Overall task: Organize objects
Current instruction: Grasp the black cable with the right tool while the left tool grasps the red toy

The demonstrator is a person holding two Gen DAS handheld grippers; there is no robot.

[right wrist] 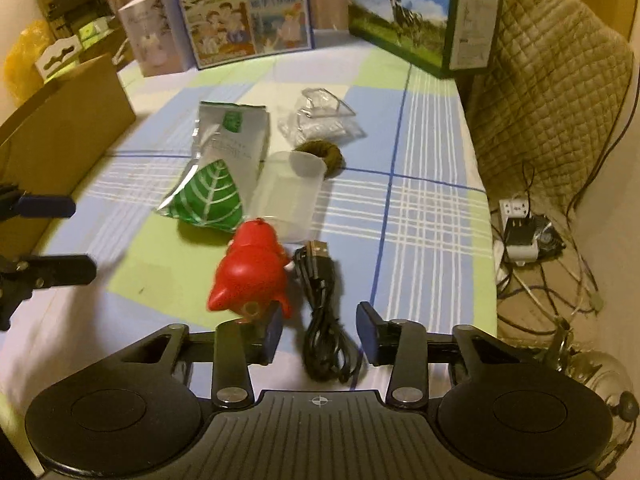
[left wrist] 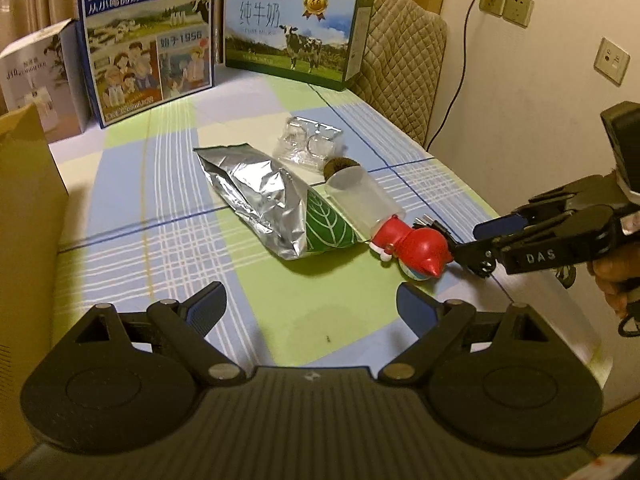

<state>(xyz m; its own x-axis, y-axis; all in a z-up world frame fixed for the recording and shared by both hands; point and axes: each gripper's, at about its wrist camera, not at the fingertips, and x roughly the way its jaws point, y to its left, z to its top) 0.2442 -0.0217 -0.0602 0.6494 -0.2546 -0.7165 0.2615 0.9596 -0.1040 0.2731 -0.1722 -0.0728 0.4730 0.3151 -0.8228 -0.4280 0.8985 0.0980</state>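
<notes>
Several loose items lie mid-table: a silver foil bag (left wrist: 256,196) (right wrist: 224,164) with a green leaf end, a translucent cup (left wrist: 364,200) (right wrist: 288,196) on its side, a brown ring (left wrist: 340,166) (right wrist: 320,156), clear plastic packaging (left wrist: 308,140) (right wrist: 320,120), a red toy figure (left wrist: 416,246) (right wrist: 252,276) and a black USB cable (right wrist: 324,308). My right gripper (right wrist: 320,332) (left wrist: 476,240) is open, low at the table's right edge, with the cable lying between its fingers and the red toy against its left finger. My left gripper (left wrist: 312,304) (right wrist: 76,238) stands open over bare cloth, short of the bag.
A cardboard box (left wrist: 28,208) (right wrist: 60,132) stands at the table's left. Two milk cartons (left wrist: 148,36) (left wrist: 296,32) and a white box (left wrist: 40,76) line the far edge. A padded chair (right wrist: 552,80) stands at the right, with cables on the floor (right wrist: 528,240).
</notes>
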